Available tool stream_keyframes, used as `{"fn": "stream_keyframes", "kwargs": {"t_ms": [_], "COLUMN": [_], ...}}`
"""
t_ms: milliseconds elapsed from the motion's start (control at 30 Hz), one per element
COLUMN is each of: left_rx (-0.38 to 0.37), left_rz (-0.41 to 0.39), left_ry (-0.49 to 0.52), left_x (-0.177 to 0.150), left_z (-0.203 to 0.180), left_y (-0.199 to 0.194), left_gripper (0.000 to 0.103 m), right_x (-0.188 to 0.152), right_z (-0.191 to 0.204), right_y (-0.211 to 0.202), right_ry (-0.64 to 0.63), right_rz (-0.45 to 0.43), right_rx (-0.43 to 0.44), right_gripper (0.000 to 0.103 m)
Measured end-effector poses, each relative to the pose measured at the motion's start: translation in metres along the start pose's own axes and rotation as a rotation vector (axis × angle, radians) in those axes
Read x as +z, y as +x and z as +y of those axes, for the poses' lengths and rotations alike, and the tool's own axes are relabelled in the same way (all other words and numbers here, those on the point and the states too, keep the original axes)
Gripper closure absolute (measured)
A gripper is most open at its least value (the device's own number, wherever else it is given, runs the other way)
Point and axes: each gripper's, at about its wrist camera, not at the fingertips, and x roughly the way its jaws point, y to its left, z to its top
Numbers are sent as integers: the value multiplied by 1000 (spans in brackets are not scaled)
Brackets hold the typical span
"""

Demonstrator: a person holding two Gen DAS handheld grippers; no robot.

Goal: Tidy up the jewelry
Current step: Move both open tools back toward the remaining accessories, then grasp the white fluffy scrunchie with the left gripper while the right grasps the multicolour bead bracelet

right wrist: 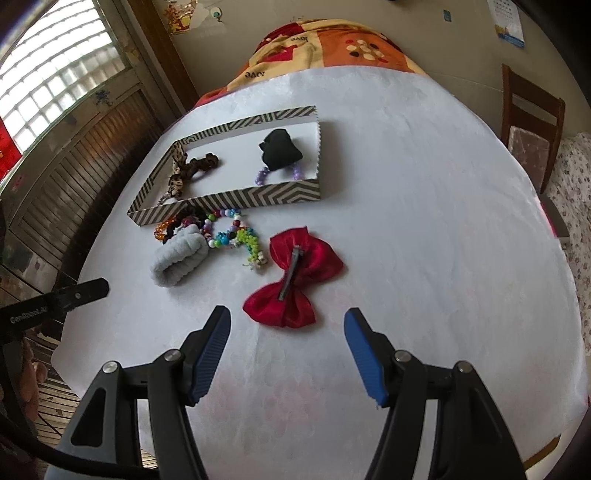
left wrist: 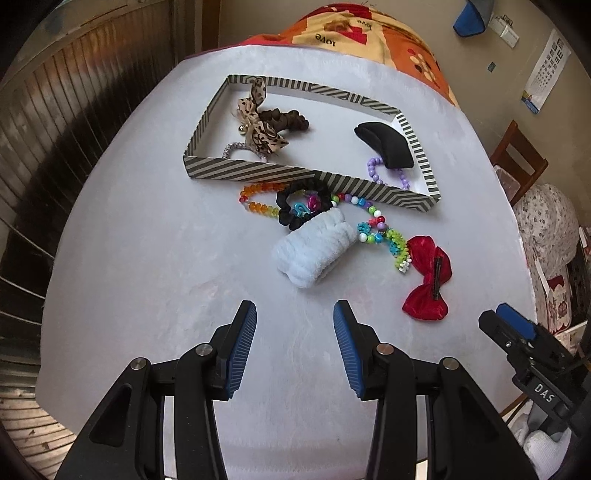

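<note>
Both fingers are held wide apart, empty; red bow (right wrist: 293, 277) judged light, soft, slippery satin, best pinched at stiff centre clip (right wrist: 290, 273); striped tray (right wrist: 229, 201) awaits

"DAS" on right tongs (left wrist: 517, 325); blanket (left wrist: 369, 33) apparently reads "love".

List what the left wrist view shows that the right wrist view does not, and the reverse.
Only the left wrist view: the left gripper with open jaws, and a wall calendar's full grid. Only the right wrist view: the right gripper open just short of the red bow, and a bright window. Both show the striped tray, the light blue scrunchie and the bead strands.
</note>
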Motion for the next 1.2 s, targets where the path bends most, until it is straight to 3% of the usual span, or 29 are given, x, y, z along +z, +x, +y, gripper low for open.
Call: {"fn": "stream_keyframes", "kwargs": {"t_ms": [267,433,667,1000,1033,1067,1133,1167,1200], "left_rx": [-35,-64,-90,-42,-42,-46,-62,-72,-73], "left_rz": [54,80,105,159,153,148,132,121,115], "left_ry": [11,33,96,212,216,216,206,195,186], "left_x": [12,21,36,44,45,45,45,45,46], "left_z": [-1,-3,-5,-13,-14,-13,-9,-7,-4], "left_y": [24,37,56,86,87,87,87,87,87], "left_gripper": [68,68,68,68,67,68,70,74,85], "right_x": [33,60,88,96,95,95,95,95,95], "right_z": [22,32,45,53,54,56,58,60,61], "right_y": [37,71,120,162,164,166,168,169,170], "right_ry": [-91,-96,-118,-140,-142,-146,-159,-171,-180], "right_rz": [29,62,128,185,185,181,177,179,180], "right_rx": [66,104,112,125,123,118,107,108,105], "right_gripper": [37,46,48,48,54,67,79,84,88]}}
